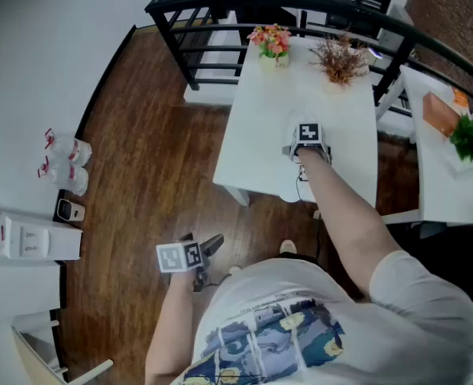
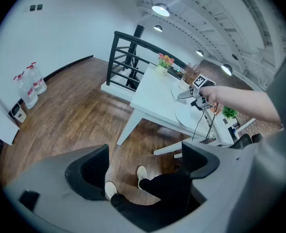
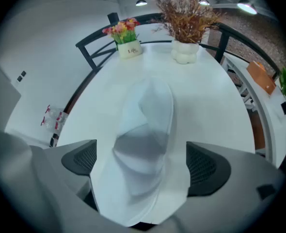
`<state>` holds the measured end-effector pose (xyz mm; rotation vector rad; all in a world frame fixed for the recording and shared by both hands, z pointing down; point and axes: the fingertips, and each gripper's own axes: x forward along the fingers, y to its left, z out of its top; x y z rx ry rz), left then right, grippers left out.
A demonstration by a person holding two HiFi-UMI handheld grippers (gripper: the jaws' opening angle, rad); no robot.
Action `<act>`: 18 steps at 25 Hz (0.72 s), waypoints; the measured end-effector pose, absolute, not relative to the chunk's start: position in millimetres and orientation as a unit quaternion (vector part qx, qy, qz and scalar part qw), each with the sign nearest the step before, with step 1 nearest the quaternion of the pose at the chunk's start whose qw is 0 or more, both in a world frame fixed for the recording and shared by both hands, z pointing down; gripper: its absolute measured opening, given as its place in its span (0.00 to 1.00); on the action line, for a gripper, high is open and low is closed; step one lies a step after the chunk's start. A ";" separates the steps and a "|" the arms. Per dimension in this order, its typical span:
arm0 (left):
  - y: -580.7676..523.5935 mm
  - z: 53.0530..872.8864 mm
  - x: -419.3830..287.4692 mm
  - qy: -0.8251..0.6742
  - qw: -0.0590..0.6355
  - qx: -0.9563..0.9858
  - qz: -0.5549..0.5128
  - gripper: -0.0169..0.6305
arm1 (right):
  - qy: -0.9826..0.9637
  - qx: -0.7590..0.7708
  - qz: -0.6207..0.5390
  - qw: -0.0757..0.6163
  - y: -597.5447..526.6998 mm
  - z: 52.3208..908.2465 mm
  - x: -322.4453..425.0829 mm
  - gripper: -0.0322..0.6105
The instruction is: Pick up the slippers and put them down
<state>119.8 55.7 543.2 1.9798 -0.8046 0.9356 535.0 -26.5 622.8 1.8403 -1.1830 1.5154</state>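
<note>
In the right gripper view, the right gripper [image 3: 143,165] is pointing steeply down at the white surface [image 3: 215,96]. Its jaws are standing spread wide and released. A white slipper [image 3: 145,144] is lying on the surface between them, running lengthwise toward the far edge. There a flower pot [image 3: 128,47] and a dried plant [image 3: 186,28] are standing.

In the left gripper view, the left gripper [image 2: 144,165] is hanging over the wooden floor [image 2: 70,115], off the surface's near left corner. Its jaws are gaping with nothing between them. Past them, the person's pale shoes [image 2: 141,173] are showing on the floor. Farther off, the right gripper is hovering over the pale slipper shape by the surface's near edge.

In the head view, the person's right arm is reaching out over the near edge. The left gripper is waiting low beside the body, well apart from the surface.
</note>
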 end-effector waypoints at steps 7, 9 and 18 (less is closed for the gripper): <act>62.0 547.3 120.0 -0.330 0.407 0.765 0.374 0.75 | -0.414 0.659 0.563 0.278 -23.0 662.6 534.0 0.92; 57.8 549.8 126.7 -0.327 0.403 0.766 0.378 0.75 | -0.420 0.660 0.551 0.291 -24.5 663.3 534.2 0.89; 42.3 543.7 122.7 -0.297 0.377 0.789 0.383 0.75 | -0.475 0.662 0.493 0.304 1.5 646.5 539.4 0.75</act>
